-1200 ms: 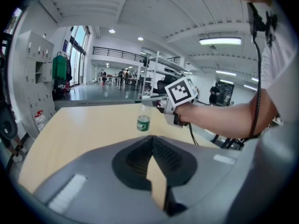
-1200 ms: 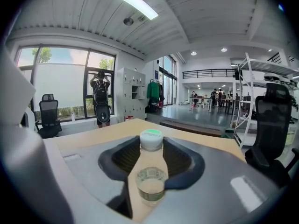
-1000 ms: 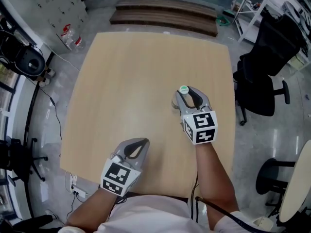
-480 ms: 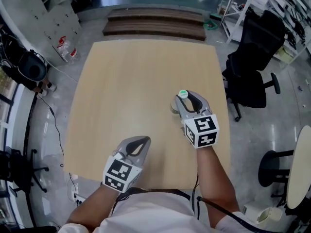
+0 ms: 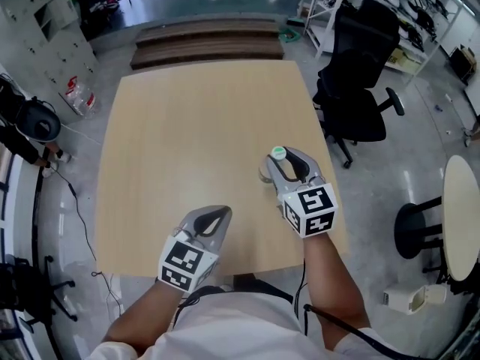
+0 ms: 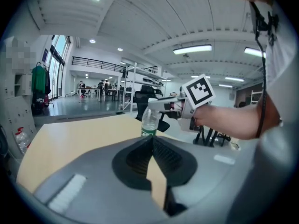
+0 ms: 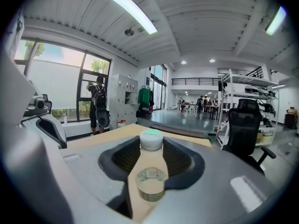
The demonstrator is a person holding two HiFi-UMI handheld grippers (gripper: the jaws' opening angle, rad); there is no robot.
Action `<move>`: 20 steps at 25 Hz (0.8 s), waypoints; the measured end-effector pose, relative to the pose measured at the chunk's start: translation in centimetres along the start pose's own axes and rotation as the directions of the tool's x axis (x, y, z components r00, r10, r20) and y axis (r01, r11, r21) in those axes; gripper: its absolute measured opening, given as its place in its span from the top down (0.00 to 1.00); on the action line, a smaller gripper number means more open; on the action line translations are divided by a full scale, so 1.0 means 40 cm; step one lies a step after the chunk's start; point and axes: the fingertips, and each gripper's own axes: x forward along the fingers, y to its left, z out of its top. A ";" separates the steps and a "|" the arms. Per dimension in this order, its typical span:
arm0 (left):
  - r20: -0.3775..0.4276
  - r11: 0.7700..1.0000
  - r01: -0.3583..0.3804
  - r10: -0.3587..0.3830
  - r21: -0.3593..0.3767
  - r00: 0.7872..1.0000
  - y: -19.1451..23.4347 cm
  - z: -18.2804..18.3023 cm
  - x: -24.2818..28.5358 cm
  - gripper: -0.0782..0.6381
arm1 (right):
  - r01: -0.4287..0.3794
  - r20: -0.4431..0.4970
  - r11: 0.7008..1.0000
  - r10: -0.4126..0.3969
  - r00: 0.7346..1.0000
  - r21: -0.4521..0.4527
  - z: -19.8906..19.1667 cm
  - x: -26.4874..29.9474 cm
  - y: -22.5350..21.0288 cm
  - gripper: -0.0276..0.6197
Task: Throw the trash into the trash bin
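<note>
A clear plastic bottle (image 5: 267, 172) with a green cap hangs upright between the jaws of my right gripper (image 5: 289, 157), which is shut on its neck above the near right part of the wooden table (image 5: 187, 126). In the right gripper view the bottle (image 7: 150, 176) fills the gap between the jaws. The left gripper view shows the bottle (image 6: 149, 123) held clear of the tabletop under the right gripper (image 6: 164, 104). My left gripper (image 5: 213, 216) is shut and empty over the table's near edge. No trash bin is in view.
A black office chair (image 5: 360, 88) stands right of the table. A round white table (image 5: 461, 231) and a black stool (image 5: 416, 231) are further right. Dark wooden boards (image 5: 210, 40) lie on the floor beyond the table. Water bottles (image 5: 79, 96) stand on the floor at left.
Both grippers have drawn back toward the table's near edge, the right one carrying the bottle with it. The table now sits further left in the head view.
</note>
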 end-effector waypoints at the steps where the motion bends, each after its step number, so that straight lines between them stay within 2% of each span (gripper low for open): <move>1: 0.001 1.000 0.011 -0.011 0.006 1.000 -0.012 -0.003 -0.003 0.88 | 0.012 -0.001 1.000 -0.012 1.000 0.002 -0.003 -0.020 0.000 0.72; 13: 0.021 0.986 0.153 -0.155 0.065 0.988 -0.165 -0.002 -0.043 0.88 | 0.157 0.008 0.986 -0.158 0.987 0.059 -0.026 -0.293 0.017 0.72; 20: -0.009 0.961 0.260 -0.260 0.097 0.965 -0.265 -0.027 -0.057 0.88 | 0.260 -0.010 0.960 -0.261 0.965 0.100 -0.069 -0.462 0.048 0.72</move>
